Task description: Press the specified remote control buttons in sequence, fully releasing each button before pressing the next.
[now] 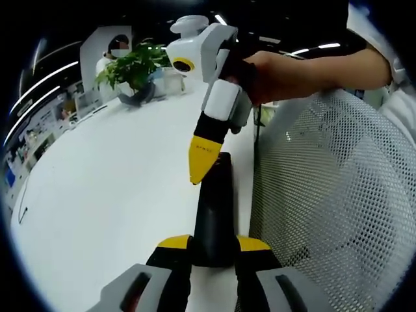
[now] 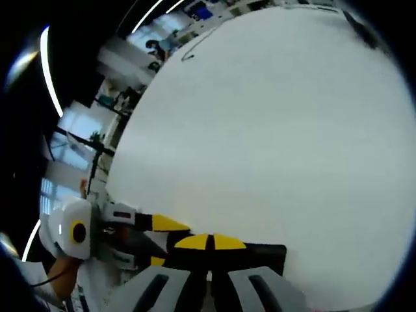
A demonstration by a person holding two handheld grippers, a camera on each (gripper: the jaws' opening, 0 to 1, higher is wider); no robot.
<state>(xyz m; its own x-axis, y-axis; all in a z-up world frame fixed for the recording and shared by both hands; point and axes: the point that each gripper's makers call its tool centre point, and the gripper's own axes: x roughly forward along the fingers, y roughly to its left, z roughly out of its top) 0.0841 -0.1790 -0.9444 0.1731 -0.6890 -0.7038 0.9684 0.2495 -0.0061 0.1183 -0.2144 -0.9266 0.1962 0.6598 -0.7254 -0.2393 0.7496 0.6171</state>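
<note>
One remote control (image 1: 213,214) clamped in left gripper (image 1: 213,250) jaws; right gripper (image 2: 209,242) jaws closed, tips on remote.

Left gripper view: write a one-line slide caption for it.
Left gripper clamps a black remote over the white table while the right gripper brings its yellow tip down toward it.

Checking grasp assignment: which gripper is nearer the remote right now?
Left. The left gripper holds the black remote between its jaws at the near end. The right gripper, jaws shut, has its yellow tip beside the remote's far end; whether it touches is unclear.
</note>
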